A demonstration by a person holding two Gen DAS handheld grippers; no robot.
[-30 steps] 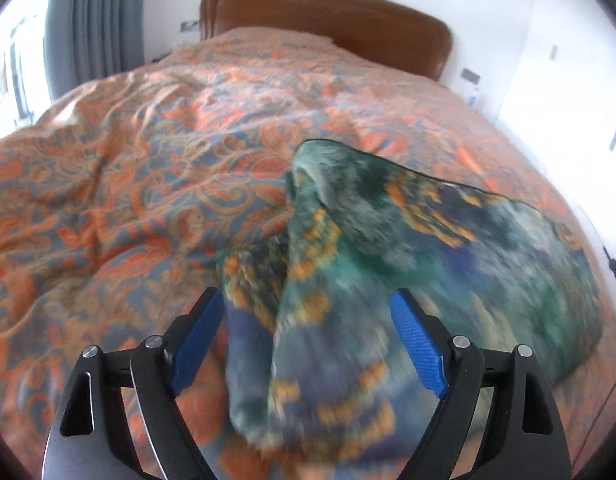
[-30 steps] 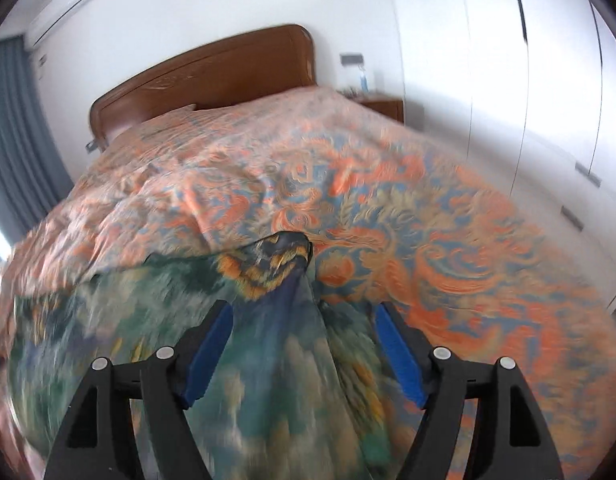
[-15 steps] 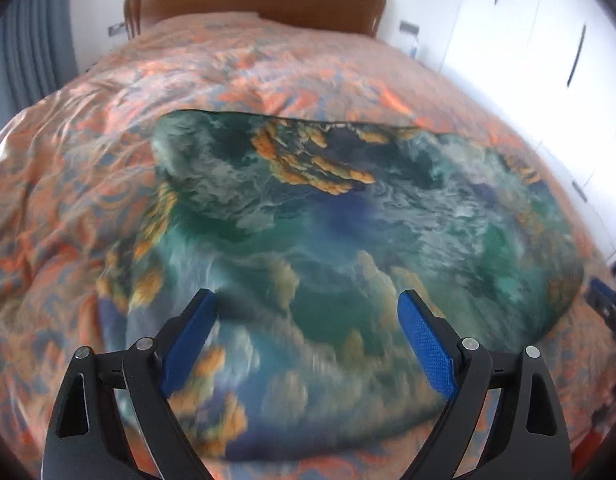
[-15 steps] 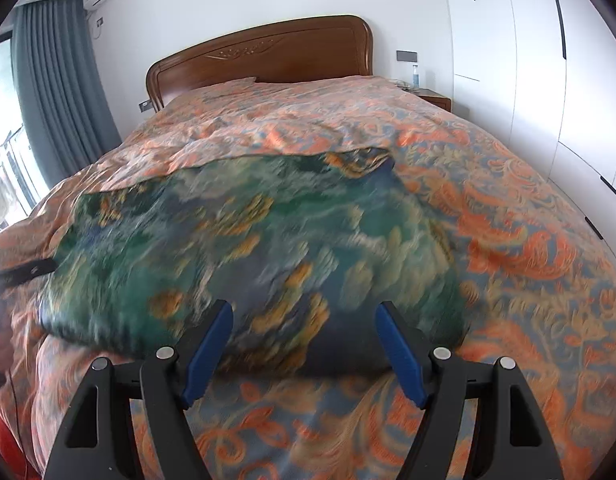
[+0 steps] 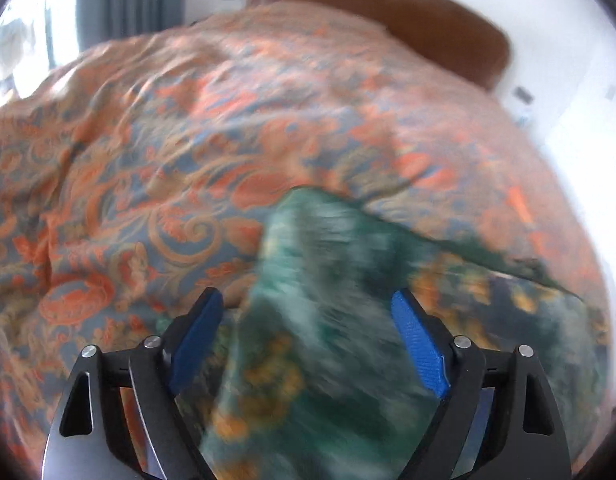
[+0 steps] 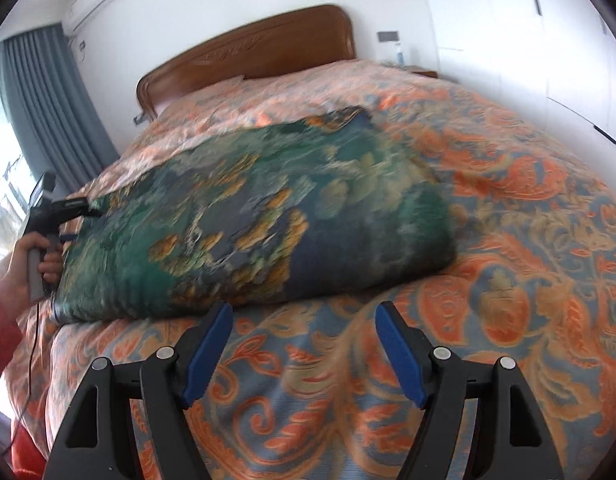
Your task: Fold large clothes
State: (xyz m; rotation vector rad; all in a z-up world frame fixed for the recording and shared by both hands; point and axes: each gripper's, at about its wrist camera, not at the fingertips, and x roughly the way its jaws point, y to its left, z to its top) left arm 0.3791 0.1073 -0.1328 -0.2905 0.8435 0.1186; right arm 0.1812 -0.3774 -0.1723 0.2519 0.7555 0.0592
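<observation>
- The green-and-blue patterned garment (image 6: pixel 259 224) is seen spread as a broad, puffed panel on the orange paisley bedspread (image 6: pixel 508 280), ahead of and to the left of the right gripper (image 6: pixel 303 350).
- The right gripper is held with its blue pads wide apart; nothing lies between them, only bedspread, and the garment's near edge sits just beyond the left pad.
- The left gripper (image 5: pixel 308 344) is also spread wide, with a raised fold of the garment (image 5: pixel 316 280) lying in the gap; contact with either pad cannot be told through the blur, and no grip is evident.
- In the right wrist view, the left gripper (image 6: pixel 55 212) is seen at the garment's far left edge, held by the left hand (image 6: pixel 31 260).
- The step in hand is judged to be the setting-up of a fold, with the cloth laid out and not gripped.
- For the next move, an edge or corner would need to be closed upon by each gripper, then lifted together and carried across.
</observation>
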